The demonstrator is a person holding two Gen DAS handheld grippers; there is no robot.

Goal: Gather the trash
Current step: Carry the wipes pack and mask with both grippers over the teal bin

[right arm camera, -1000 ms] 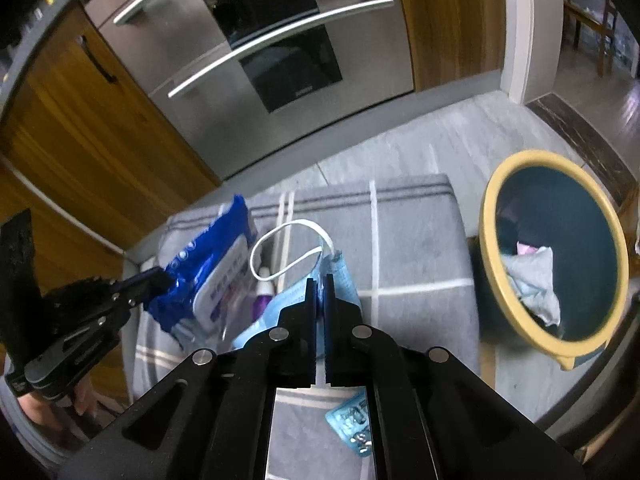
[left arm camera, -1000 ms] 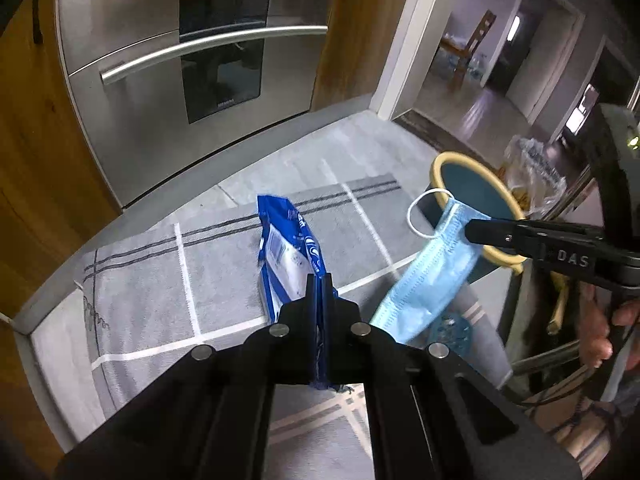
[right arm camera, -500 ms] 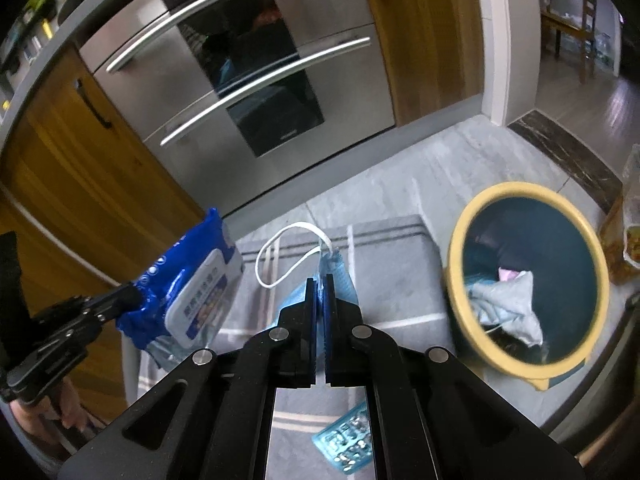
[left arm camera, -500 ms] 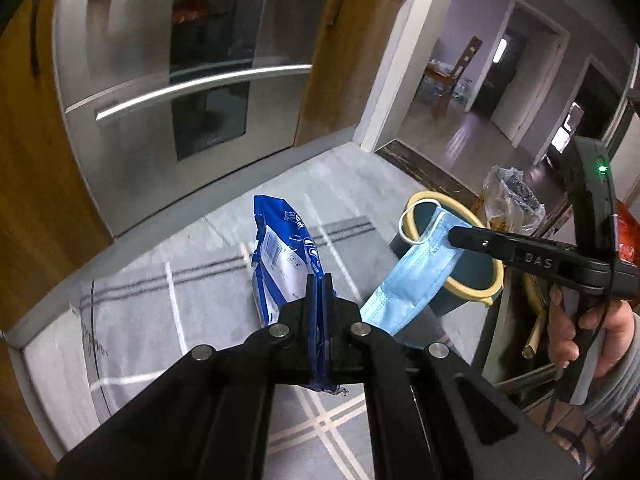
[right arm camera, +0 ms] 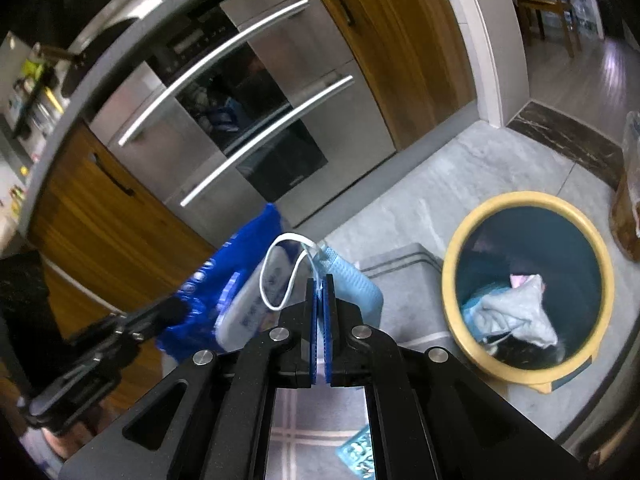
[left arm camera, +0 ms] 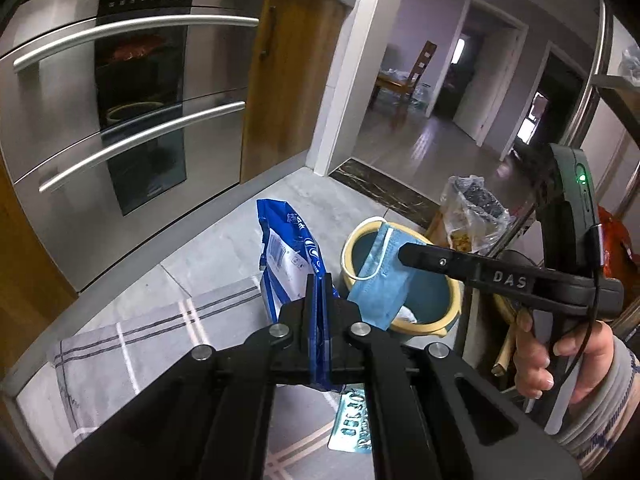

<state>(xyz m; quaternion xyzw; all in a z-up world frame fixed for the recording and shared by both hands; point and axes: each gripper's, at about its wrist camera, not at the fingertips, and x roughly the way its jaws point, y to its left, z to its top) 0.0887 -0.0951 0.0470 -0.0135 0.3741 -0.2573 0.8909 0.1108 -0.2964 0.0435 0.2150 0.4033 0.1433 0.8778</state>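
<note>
My left gripper [left arm camera: 319,280] is shut on a blue wipes packet [left arm camera: 289,254] and holds it in the air above the grey rug [left arm camera: 152,332]. My right gripper [right arm camera: 319,282] is shut on a light blue face mask [right arm camera: 348,280] with a white ear loop. In the left wrist view the right gripper [left arm camera: 404,250] holds the mask [left arm camera: 380,292] over the near rim of the trash bin [left arm camera: 436,324], yellow-rimmed and teal. The bin [right arm camera: 452,264] holds crumpled trash [right arm camera: 516,312] and stands right of my right gripper. The packet also shows in the right wrist view [right arm camera: 212,292].
A teal blister pack [left arm camera: 354,428] lies on the rug below the grippers. A steel oven [left arm camera: 120,120] and wooden cabinets [left arm camera: 288,92] stand ahead. A plastic bag of goods [left arm camera: 474,212] sits behind the bin. A doorway [left arm camera: 420,92] opens to another room.
Both grippers have risen from the rug with their items and moved toward the bin. The mask now hangs at the bin's rim.
</note>
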